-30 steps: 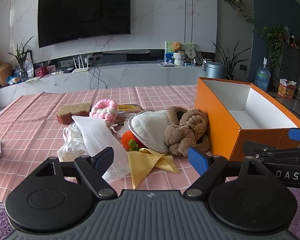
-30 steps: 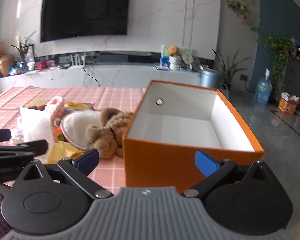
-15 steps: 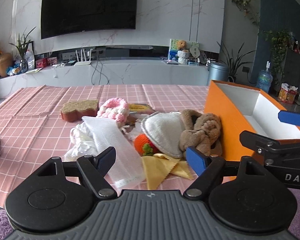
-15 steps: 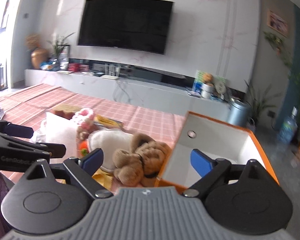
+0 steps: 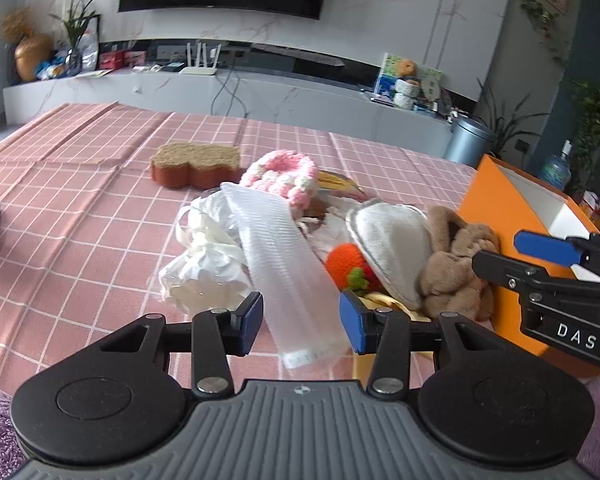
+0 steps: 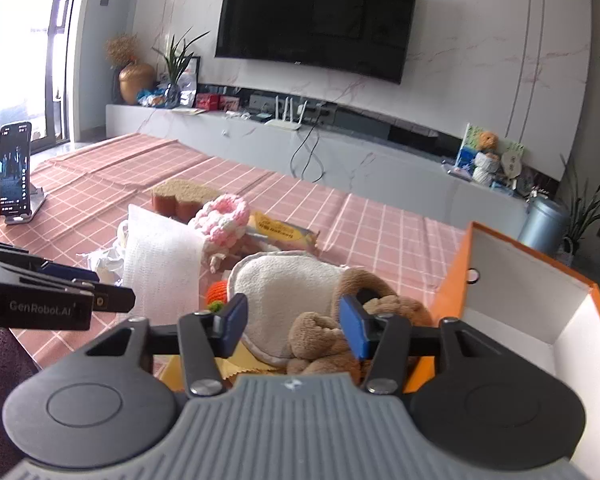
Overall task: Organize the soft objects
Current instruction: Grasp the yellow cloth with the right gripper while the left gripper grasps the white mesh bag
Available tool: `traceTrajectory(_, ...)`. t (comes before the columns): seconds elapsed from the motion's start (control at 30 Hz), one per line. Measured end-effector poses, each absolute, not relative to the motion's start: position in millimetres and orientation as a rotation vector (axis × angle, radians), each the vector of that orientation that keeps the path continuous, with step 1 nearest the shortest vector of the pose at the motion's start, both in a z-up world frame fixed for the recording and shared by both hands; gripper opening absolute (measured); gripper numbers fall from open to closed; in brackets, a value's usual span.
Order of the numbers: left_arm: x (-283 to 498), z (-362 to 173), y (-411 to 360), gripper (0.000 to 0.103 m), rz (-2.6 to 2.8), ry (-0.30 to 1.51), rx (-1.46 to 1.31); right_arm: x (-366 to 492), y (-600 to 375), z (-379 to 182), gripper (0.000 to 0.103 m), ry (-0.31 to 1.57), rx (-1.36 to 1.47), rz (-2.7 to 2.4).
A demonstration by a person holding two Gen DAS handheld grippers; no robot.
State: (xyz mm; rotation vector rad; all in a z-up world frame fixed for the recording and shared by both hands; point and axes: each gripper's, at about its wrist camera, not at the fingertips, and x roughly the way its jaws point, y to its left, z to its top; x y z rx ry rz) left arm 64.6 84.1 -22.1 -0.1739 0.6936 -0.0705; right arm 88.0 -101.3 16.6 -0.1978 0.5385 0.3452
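A heap of soft things lies on the pink checked tablecloth (image 5: 80, 208). My left gripper (image 5: 302, 322) hovers over the near end of a white ribbed cloth (image 5: 284, 264); its jaws are closing, the pads clear of the cloth. My right gripper (image 6: 292, 328) hangs above a white round pad (image 6: 284, 292) and a brown plush toy (image 6: 324, 340), jaws closing too, nothing pressed. Also in the heap are a pink crochet piece (image 5: 284, 172), an orange crochet fruit (image 5: 346, 262), a yellow cloth (image 6: 252, 360) and a crumpled white bag (image 5: 204, 256).
An open orange box (image 6: 452, 292) with a white inside stands right of the heap, touching the plush. A brown sponge (image 5: 196, 162) lies behind the heap. A phone on a stand (image 6: 14, 172) is at the far left. A purple rug shows below the table's near edge.
Both grippers have come closer to the heap and their jaws have narrowed. The right view has swung left, from the orange box to the plush and pad.
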Motion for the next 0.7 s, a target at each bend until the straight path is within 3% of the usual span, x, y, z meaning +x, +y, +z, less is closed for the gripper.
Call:
traceTrajectory(0.43,103,-44,76,0.056,-0.022,0.73,-0.142,130,-78,-17,0.044,0.663,-0.223,0.43)
traceTrajectory(0.47,104,-46,74,0.053,-0.022,0.732,-0.131,129,-78,-19,0.044,0.669,-0.222,0.434)
traceTrajectory(0.53,108,-50,69,0.023,-0.021,0.745,-0.103,129,-77,-22,0.043,0.674,-0.224,0.438)
traceTrajectory(0.6,108,-53,64,0.006,-0.01,0.747,-0.068,127,-77,-23,0.043,0.671,-0.227,0.44)
traceTrajectory(0.7,102,-47,62,0.001,-0.022,0.702,-0.053,124,-77,-22,0.044,0.666,-0.23,0.441)
